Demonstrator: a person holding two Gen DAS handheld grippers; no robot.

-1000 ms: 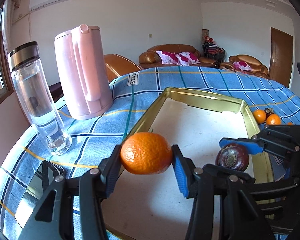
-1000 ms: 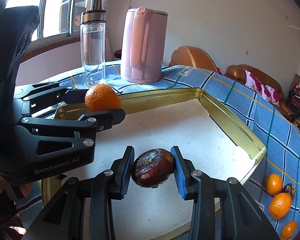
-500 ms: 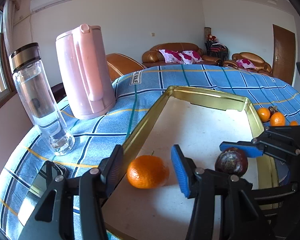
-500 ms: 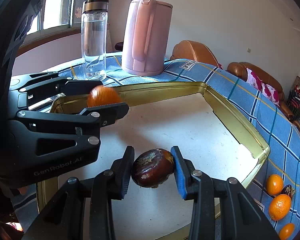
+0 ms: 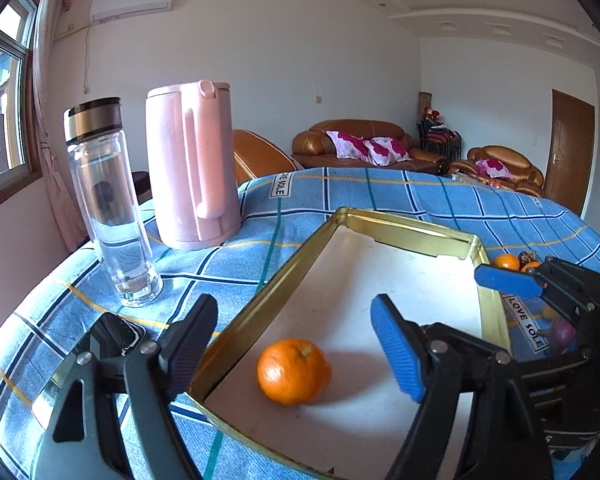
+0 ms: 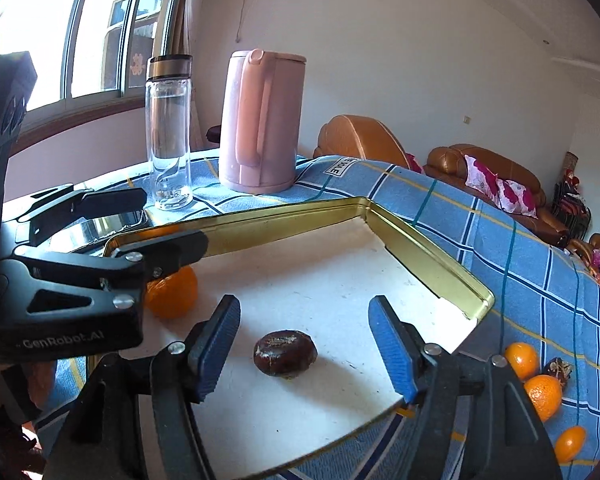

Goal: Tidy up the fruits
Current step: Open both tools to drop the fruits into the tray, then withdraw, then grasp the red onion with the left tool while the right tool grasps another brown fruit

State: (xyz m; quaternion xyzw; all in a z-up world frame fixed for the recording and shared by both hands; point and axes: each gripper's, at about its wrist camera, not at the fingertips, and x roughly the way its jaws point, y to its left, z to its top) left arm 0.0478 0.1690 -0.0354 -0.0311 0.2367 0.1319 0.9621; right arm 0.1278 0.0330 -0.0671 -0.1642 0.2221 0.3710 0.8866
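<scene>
An orange [image 5: 294,372] lies on the white floor of the gold-rimmed tray [image 5: 284,276], near its left corner. My left gripper [image 5: 296,320] hangs just above it. Its jaws are opening and its pads are clear of the fruit. In the right wrist view a dark brown round fruit [image 6: 285,353] rests on the tray floor [image 6: 340,288]. Above it my right gripper [image 6: 304,316] is also opening, with its pads well apart from the fruit. The left gripper [image 6: 160,220] partly covers the orange [image 6: 172,292] there.
A pink kettle [image 5: 192,176], a glass bottle [image 5: 108,208] and a phone [image 5: 112,336] stand left of the tray on the blue checked cloth. Several loose oranges [image 6: 544,396] and a dark fruit [image 6: 558,368] lie on the cloth right of the tray.
Both grippers let go of their fruit. The orange and the dark fruit dropped onto the tray floor, the jaws spread wide, and both grippers lifted a little.
</scene>
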